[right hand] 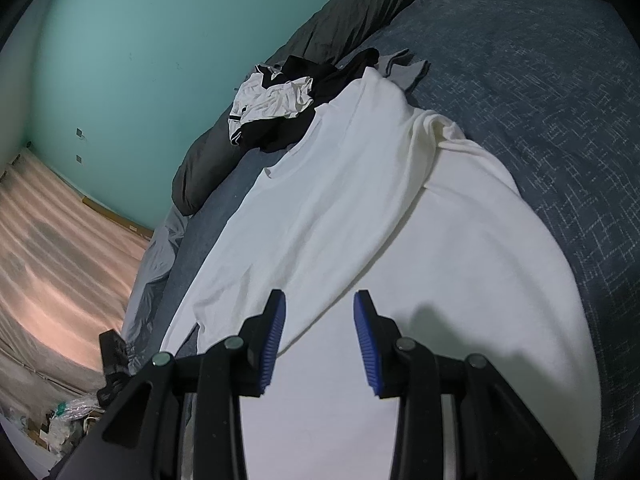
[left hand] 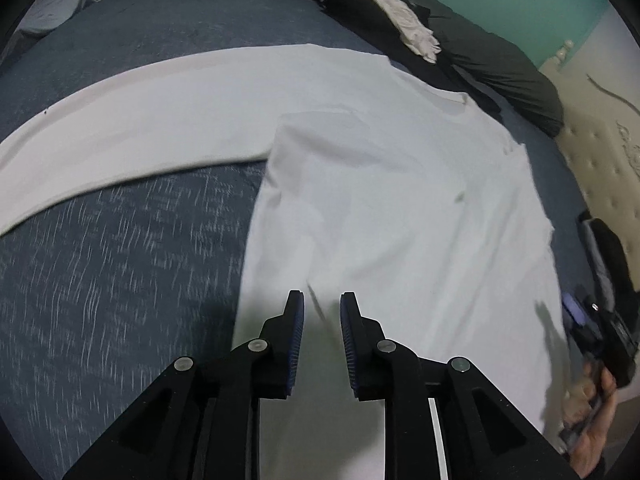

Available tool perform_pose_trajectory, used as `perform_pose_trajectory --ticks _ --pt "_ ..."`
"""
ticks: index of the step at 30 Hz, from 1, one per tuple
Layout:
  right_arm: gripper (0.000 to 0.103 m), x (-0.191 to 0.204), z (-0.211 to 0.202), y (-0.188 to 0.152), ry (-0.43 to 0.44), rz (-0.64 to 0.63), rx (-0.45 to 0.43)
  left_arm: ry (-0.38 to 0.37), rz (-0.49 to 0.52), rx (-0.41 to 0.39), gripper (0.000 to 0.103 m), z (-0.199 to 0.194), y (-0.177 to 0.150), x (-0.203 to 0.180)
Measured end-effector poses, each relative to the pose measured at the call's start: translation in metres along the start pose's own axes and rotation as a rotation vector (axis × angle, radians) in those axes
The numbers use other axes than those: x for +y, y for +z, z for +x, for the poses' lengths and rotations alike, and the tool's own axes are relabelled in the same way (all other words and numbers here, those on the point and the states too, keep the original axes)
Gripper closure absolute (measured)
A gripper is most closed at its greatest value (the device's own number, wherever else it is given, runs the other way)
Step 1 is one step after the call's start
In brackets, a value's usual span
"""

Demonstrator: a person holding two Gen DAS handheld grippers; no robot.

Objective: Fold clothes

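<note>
A white long-sleeved shirt (left hand: 400, 200) lies spread on the blue bed cover (left hand: 100, 260), its collar (left hand: 452, 96) toward the far side. One part of it stretches away to the left as a long white band (left hand: 140, 120). My left gripper (left hand: 322, 300) hovers over the shirt's near left edge, open by a narrow gap with nothing between the pads. In the right wrist view the same shirt (right hand: 360, 208) runs up to its collar (right hand: 276, 172), with a fold lying along it. My right gripper (right hand: 320, 296) is open above the near cloth. At the left wrist view's right edge a hand holds the right gripper (left hand: 576, 312).
A heap of black and white clothes (right hand: 276, 104) lies beyond the collar, also seen as the heap (left hand: 368, 4). A dark grey duvet (left hand: 500, 64) borders the far side of the bed. Teal wall (right hand: 120, 60), floor (right hand: 48, 260) and clutter (right hand: 72, 412) lie off the bed's edge.
</note>
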State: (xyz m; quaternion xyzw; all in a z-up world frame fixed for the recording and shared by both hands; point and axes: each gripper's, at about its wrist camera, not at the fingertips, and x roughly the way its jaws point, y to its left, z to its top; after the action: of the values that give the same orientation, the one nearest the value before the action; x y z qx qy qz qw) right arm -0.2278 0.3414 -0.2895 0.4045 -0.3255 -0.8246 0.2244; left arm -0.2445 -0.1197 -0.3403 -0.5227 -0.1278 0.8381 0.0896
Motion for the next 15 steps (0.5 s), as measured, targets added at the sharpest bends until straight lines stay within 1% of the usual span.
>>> perform_pose_trajectory --ticks 2,5,7,8,12,15 --pt "0.068 -0.001 0.0 0.0 -0.003 -0.002 0.002 -0.002 -0.005 0.005 0.083 0.008 0.007 0.003" --pt "0.068 -0.002 0.001 0.001 -0.006 -0.002 0.005 -0.011 0.001 0.013 0.083 0.015 0.008 0.001" --pt "0.068 -0.002 0.003 0.002 -0.006 0.001 0.007 -0.017 0.013 0.008 0.098 0.01 0.005 0.001" --pt "0.068 -0.003 0.003 0.002 -0.007 0.002 0.009 -0.019 0.017 -0.003 0.101 0.007 0.003 0.001" --pt "0.068 -0.001 0.004 0.0 -0.006 -0.002 0.012 -0.028 0.014 -0.072 0.101 -0.018 0.004 0.004" --pt "0.068 -0.001 0.003 -0.001 -0.007 -0.005 0.011 -0.042 -0.016 -0.098 0.101 -0.032 0.007 0.011"
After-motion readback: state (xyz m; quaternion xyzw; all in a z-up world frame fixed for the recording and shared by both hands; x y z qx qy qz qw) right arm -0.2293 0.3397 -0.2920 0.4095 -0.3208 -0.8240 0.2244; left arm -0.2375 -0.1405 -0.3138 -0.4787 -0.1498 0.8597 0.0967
